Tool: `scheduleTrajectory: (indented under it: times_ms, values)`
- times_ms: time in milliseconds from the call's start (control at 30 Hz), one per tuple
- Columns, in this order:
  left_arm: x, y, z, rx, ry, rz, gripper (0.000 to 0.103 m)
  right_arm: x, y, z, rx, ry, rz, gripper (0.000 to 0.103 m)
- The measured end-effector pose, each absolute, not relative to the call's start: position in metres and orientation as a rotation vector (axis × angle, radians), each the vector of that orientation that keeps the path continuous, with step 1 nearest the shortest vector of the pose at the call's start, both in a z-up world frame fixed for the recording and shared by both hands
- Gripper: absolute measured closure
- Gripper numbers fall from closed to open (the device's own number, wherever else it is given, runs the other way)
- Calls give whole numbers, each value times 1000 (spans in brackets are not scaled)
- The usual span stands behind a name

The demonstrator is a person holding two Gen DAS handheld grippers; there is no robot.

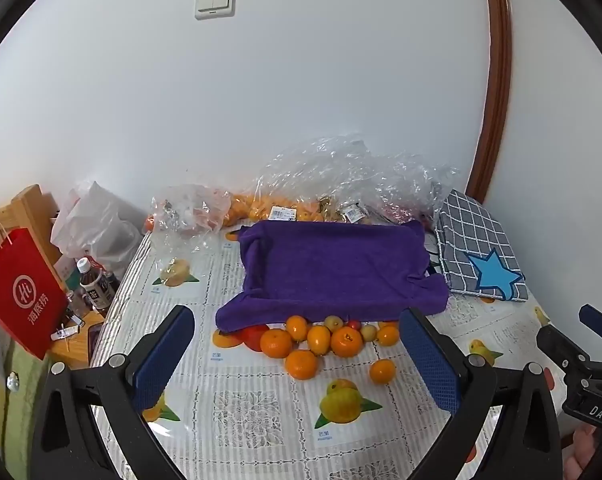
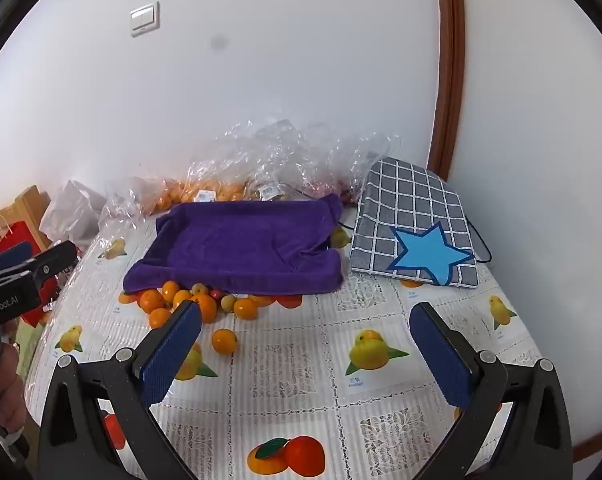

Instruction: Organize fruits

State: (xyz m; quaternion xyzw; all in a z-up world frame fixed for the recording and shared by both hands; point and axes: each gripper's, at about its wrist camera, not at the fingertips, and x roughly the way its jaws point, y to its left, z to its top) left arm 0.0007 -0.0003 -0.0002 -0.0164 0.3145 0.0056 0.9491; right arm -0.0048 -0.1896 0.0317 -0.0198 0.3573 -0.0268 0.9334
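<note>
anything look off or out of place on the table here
Yes. Loose oranges lie piled on the tablecloth against the front edge of the purple towel-lined tray, not in it; the tray looks empty. One orange sits apart from the pile, nearer the camera. Some smaller pale fruits are mixed in.

You're in a home room: a table under a clear plastic fruit-print tablecloth (image 1: 237,412) stands against a white wall, with a white double light switch (image 1: 215,2) above it and a brown wooden door frame (image 1: 497,80) to its right.
</note>
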Motion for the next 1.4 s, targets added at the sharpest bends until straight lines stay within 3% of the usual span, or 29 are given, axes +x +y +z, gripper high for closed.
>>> scheduleTrajectory:
  times_ms: [1400]
  values:
    - [-6, -6, 6, -41, 619, -1, 0, -16, -186, 43, -32, 712, -53, 1]
